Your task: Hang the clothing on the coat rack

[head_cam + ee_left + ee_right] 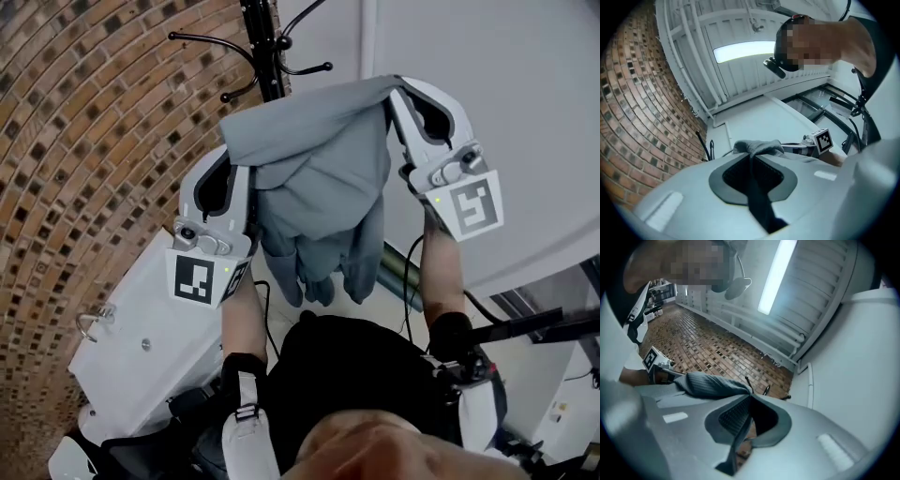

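A grey garment [323, 173] hangs spread between my two grippers, its sleeves dangling toward the floor. My left gripper [242, 167] is shut on the garment's left edge, and the cloth [757, 147] bunches just past its closed jaws. My right gripper [389, 98] is shut on the garment's right edge, where ribbed cloth [712, 385] drapes from its jaws to the left. The black coat rack [265, 47] stands just beyond the garment, its curved hooks [211, 39] spreading left and right. Hook tips [766, 390] show right past the right gripper's jaws.
A curved brick wall [84, 150] fills the left side. A white cabinet [150, 328] stands low at the left, and a white wall panel [516, 94] rises at the right. Cables [408, 272] trail on the floor beneath the garment.
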A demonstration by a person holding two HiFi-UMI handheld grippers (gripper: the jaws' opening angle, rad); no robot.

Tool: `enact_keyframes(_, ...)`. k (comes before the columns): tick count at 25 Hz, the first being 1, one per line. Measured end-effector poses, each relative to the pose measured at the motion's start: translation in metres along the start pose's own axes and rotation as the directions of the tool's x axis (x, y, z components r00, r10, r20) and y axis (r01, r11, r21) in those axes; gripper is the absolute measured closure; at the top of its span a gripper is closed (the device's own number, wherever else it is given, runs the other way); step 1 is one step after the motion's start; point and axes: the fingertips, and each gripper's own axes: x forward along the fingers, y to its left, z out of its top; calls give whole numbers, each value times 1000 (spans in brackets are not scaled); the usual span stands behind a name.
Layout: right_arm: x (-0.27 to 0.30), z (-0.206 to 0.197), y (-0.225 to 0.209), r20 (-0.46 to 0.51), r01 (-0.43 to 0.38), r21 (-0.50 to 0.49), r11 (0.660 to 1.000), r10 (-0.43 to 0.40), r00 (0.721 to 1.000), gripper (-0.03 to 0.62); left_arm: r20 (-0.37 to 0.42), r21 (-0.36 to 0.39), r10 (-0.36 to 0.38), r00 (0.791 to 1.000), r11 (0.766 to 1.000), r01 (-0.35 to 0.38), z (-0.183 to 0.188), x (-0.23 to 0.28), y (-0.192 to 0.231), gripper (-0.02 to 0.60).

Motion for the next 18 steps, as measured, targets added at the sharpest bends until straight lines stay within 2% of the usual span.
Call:
enact_keyframes(2, 51, -3, -29, 5, 7, -30, 1000, -7, 1000, 582, 4, -18, 56, 998, 998, -56, -1, 32, 48, 555)
enact_keyframes(3, 82, -14, -46, -22, 23, -6, 1000, -23, 999, 582, -43, -51, 81, 996, 995, -83, -16, 52, 74, 556)
enact_keyframes(5, 141, -53, -65, -88, 42, 127, 991, -31, 996, 582, -185, -159, 81, 979, 981, -111, -70, 86, 113, 556)
enact_keyframes(7, 159, -101, -46, -117, -9, 320, 947, 49, 992, 582, -274, -276, 18, 962, 956, -97, -129, 83, 110, 555)
enact_keyframes(9, 138, -135, 0, -69, -101, 486, 868, 153, 986, 582, -303, -332, -24, 953, 940, -82, -165, 53, 81, 552)
enact_keyframes(11, 109, -148, 41, 7, -181, 571, 801, 216, 976, 582, -275, -353, -32, 961, 933, -70, -173, 40, 60, 558)
enact_keyframes(12, 100, -148, 51, 34, -202, 578, 791, 224, 974, 582, -253, -352, -33, 967, 934, -60, -171, 40, 52, 555)
enact_keyframes(15, 90, -141, 51, 57, -200, 567, 799, 205, 977, 582, -230, -304, -25, 973, 951, -48, -165, 36, 34, 555)
enact_keyframes(18, 85, -140, 48, 57, -182, 587, 789, 184, 981, 582, -256, -279, 21, 966, 956, -95, -172, 14, 28, 555)
